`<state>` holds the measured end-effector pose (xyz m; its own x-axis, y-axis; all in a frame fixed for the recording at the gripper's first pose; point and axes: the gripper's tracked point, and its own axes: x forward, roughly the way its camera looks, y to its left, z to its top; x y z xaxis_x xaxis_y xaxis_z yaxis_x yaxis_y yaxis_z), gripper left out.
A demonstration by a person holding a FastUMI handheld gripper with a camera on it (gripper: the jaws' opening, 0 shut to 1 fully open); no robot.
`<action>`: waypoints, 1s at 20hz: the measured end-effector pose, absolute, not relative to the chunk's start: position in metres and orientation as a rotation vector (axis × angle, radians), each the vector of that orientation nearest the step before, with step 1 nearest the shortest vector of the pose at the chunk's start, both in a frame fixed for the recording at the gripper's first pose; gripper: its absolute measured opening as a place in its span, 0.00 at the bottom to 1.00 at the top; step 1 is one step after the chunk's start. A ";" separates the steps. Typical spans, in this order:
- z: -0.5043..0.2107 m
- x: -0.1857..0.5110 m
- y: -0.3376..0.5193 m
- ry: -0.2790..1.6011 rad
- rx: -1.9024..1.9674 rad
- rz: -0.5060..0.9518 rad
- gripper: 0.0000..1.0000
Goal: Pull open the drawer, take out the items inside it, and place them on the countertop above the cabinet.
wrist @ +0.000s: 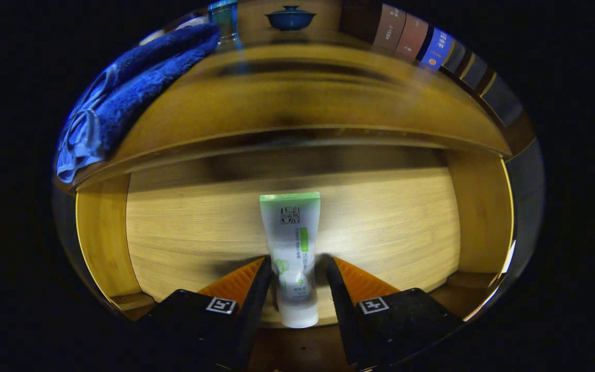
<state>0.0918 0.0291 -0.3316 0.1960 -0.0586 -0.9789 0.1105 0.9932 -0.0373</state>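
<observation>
Drawer (173,227): pulled open, pale wood floor, side walls on both flanks of the jaws.

Tube (291,248): white and green, lying flat on the drawer floor, lengthwise along the jaws' line. Flat crimped end points away beyond the fingertips; cap end lies back between the two fingers.

Gripper (297,268): lowered over the drawer, jaws spread to either side of the tube's lower half. The left finger sits right against the tube's edge; the right finger shows a thin dark gap beside it. Whether either one actually presses on the tube cannot be told.

Countertop (302,103): above the drawer, well beyond the fingertips, blurred.

Towel (137,77): blue, rumpled, on the countertop, ahead and left of the jaws, one end hanging over the edge.

Lidded bowl (290,18): dark blue, far ahead at the back of the countertop.

Bottle (224,20): just left of the bowl, touching the towel's far end.

Books (421,44): row of spines, ahead and right.
</observation>
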 end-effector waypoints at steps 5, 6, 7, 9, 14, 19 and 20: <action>-0.321 0.102 0.028 1.343 0.064 -0.112 0.41; -0.323 0.103 0.025 1.328 0.049 -0.108 0.32; -0.315 0.105 0.022 1.319 0.012 -0.100 0.32; -0.309 0.094 0.016 1.333 -0.052 -0.121 0.25; -0.266 0.083 0.023 1.306 -0.020 -0.159 0.24; -0.201 0.076 0.026 1.229 -0.019 -0.202 0.25; -0.189 0.077 0.025 1.212 -0.020 -0.210 0.24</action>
